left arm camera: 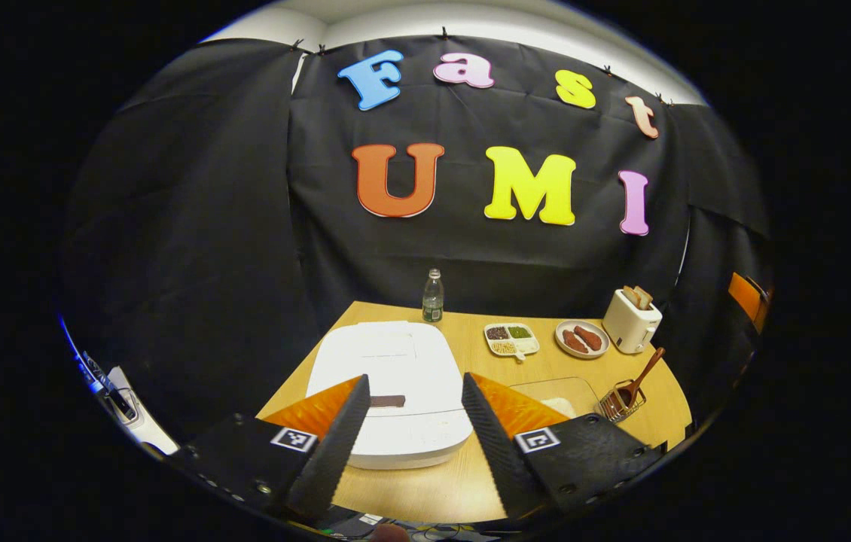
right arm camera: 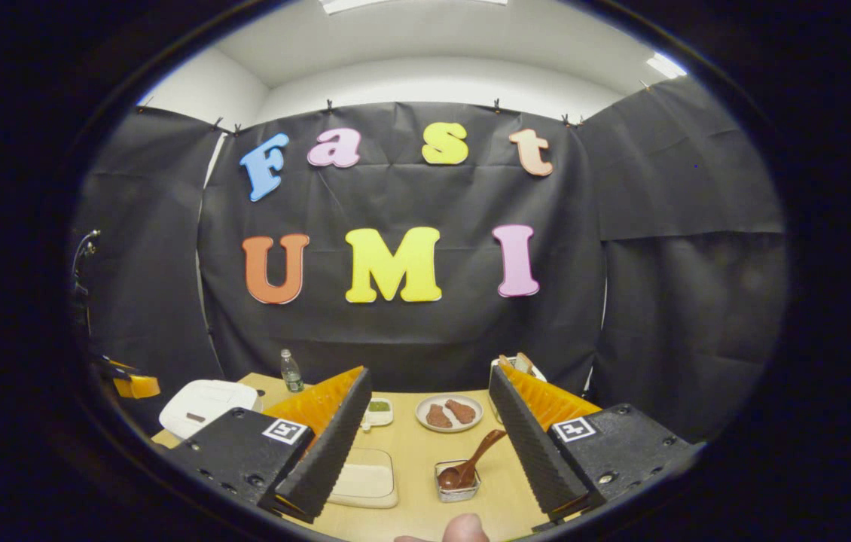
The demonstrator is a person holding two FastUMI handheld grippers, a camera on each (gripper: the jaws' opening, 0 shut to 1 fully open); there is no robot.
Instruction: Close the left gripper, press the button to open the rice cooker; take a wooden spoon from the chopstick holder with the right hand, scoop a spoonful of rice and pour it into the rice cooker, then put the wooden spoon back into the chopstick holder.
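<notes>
Hovering level above the table (right arm camera: pixel 418 452), both grippers gape: left gripper (left arm camera: pixel 414 421) facing the rice cooker (left arm camera: pixel 395 376), right gripper (right arm camera: pixel 429 429) the wooden spoon (right arm camera: pixel 474 459).

A wooden table (left arm camera: pixel 425 489) carries a shut white cooker (left arm camera: pixel 395 391) at its left, with a bottle (left arm camera: pixel 433 296) behind it. Along the back stand a split dish (left arm camera: pixel 511 339), a plate (left arm camera: pixel 582 339) and a toaster (left arm camera: pixel 630 321). Nearer sit a rice tray (right arm camera: pixel 365 479) and a wire holder (left arm camera: pixel 619 403) with a spoon (left arm camera: pixel 645 373).
</notes>
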